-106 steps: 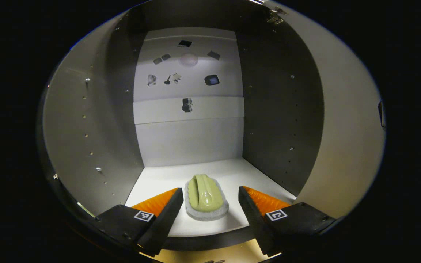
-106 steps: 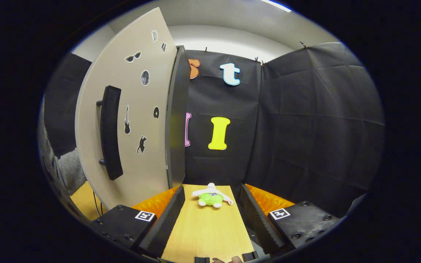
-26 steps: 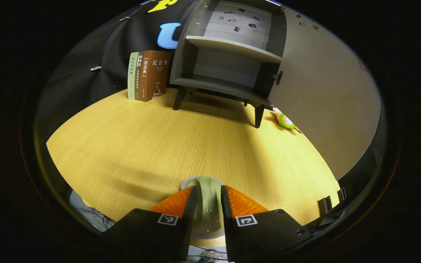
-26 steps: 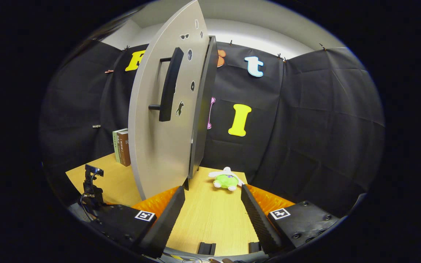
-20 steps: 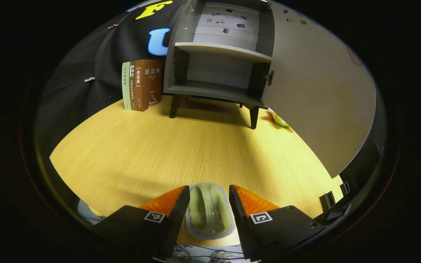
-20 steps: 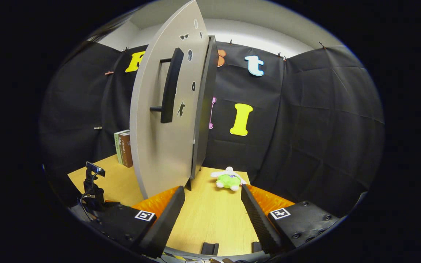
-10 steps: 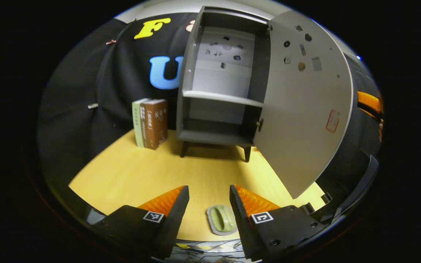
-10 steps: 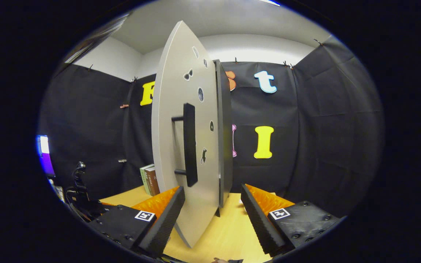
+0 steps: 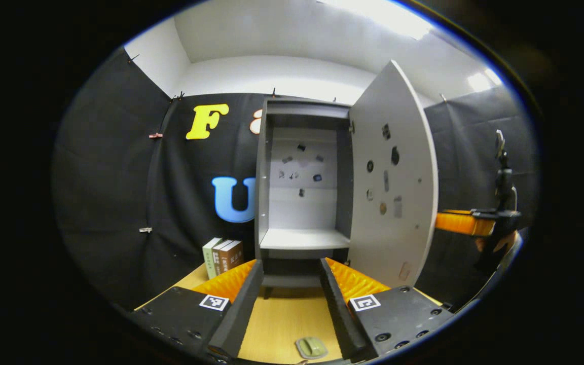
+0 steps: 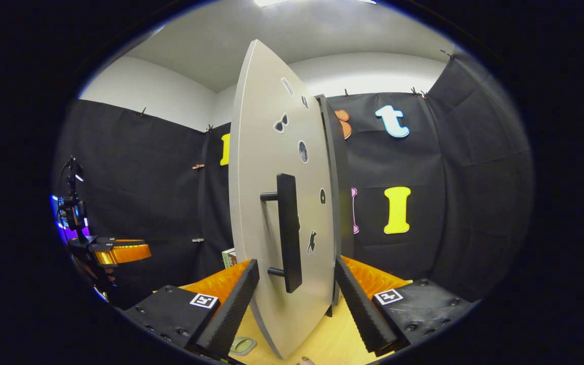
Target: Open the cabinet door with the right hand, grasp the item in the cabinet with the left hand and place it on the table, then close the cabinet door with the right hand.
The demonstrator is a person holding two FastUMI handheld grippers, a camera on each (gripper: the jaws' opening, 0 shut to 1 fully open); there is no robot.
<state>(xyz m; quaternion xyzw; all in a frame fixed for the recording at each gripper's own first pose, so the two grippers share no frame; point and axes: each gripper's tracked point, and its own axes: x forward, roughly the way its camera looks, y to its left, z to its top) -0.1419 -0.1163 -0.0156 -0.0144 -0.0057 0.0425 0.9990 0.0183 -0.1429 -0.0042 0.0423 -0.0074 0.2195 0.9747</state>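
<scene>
The grey cabinet stands with its door swung out to the right, and its shelf is bare. A pale green ridged item on a grey base lies on the wooden table, below and apart from my open left gripper. In the right gripper view the door is seen nearly edge-on, with its black handle close in front. My right gripper is open, its fingers standing either side of the handle's lower end, not touching it. The item lies low on the left.
Books stand on the table left of the cabinet. A hand holds the right gripper beyond the door's outer edge. The left gripper's fingers are far left in the right gripper view. Black cloth walls close in the booth.
My left gripper has opened, left the green item on the table, then risen and tilted up. My right gripper has moved in on the door handle.
</scene>
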